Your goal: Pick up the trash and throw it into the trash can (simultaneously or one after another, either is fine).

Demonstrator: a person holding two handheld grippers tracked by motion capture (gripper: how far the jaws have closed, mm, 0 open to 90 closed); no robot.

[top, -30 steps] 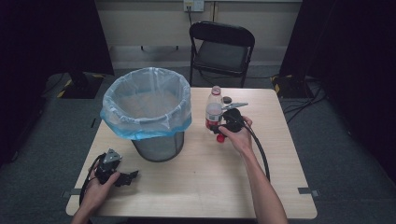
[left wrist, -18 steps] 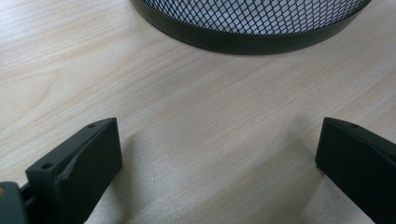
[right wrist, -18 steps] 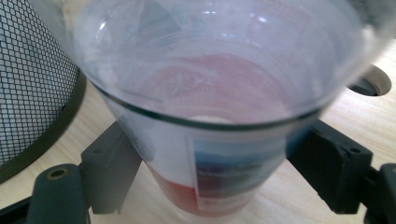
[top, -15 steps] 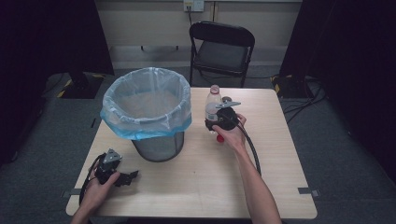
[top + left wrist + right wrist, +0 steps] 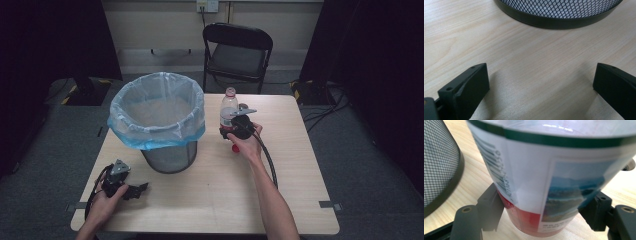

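The right claw (image 5: 231, 131), jaws just closing, pinches the upright bottle (image 5: 228, 111) low on its label; the bin (image 5: 156, 117) stands just left.

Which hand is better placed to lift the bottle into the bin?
Right. The right gripper has just been closing with the bottle between its jaws; the left gripper rests open, beyond the bin.

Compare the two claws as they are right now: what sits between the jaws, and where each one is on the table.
The right claw has a clear plastic bottle with a red-and-white label between its jaws, which touch the label; they have just been closing. The left claw stands wide open over bare wood. The right claw is beside the black mesh bin lined with a blue bag; the left sits at the light wooden table's near edge. Both are hand-held.
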